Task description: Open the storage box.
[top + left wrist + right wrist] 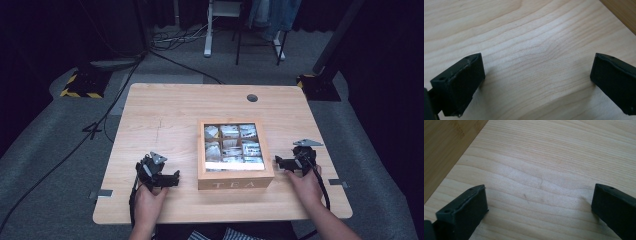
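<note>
Left hand-held gripper (167, 176) sits low over the worktop (165, 115), jaws spread wide, nothing between them; in the left gripper view just bare wood grain shows betw. the two black jaws, w/ a darker wood edge at the top right corner, probably the box side. Right hand-held gripper (281, 162) is the same: jaws wide apart, empty, resting on or just above the worktop; the right gripper view has a darker wood strip at upper left, again likely the box wall.

Betw. the two sits the tea box (235, 182), a wooden case marked TEA on its front, near the front-middle of the worktop. Left gripper is near its left side but apart; right gripper is just beside its right side, not touching as far as the high view tells. The top shows nine compartments w/ tea bags (232, 145) inside. Lid seems to be a clear pane lying shut over them, though the high view is too small to be sure.

Progress, as a judgement: nothing done yet. Both grippers flank the box, no grasp made. Left to do: close in on the box or its lid & handle it.
</note>
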Tool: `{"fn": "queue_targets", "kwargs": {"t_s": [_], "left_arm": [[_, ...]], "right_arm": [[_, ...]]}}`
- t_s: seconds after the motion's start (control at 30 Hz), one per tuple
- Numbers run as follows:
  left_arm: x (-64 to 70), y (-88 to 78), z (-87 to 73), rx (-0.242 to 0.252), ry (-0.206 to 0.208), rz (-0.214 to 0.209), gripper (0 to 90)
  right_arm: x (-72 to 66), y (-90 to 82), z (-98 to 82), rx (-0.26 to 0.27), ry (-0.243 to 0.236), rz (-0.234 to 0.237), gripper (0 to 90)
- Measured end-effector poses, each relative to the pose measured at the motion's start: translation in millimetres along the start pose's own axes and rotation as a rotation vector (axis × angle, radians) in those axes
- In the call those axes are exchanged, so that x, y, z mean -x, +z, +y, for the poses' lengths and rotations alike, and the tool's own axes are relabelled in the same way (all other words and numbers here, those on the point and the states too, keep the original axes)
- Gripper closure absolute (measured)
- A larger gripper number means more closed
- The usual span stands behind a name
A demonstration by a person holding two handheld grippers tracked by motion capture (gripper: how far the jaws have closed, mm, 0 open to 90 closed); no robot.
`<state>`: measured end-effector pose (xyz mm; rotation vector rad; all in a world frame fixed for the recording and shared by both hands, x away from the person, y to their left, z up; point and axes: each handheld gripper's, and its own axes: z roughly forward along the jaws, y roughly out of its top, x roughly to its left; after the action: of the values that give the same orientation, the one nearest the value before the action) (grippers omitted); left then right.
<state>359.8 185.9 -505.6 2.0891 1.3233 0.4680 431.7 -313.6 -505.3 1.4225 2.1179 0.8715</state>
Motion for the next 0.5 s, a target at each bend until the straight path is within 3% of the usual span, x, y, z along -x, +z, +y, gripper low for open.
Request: {"fn": "queue_targets", "kwargs": {"t_s": [0.13,0.5], "left_arm": [[-9.2,1.5,2.2,0.004,0.043,-0.035,0.7],[-11.8,3.2,4.6,0.007,0.046,-0.031,2.5]], "right_arm": [[-1.1,-1.9,-1.7,0.006,0.001,-0.003,2.5],[2.1,-12.8,-10.9,0.037,-0.039,0.041,14.8]]}}
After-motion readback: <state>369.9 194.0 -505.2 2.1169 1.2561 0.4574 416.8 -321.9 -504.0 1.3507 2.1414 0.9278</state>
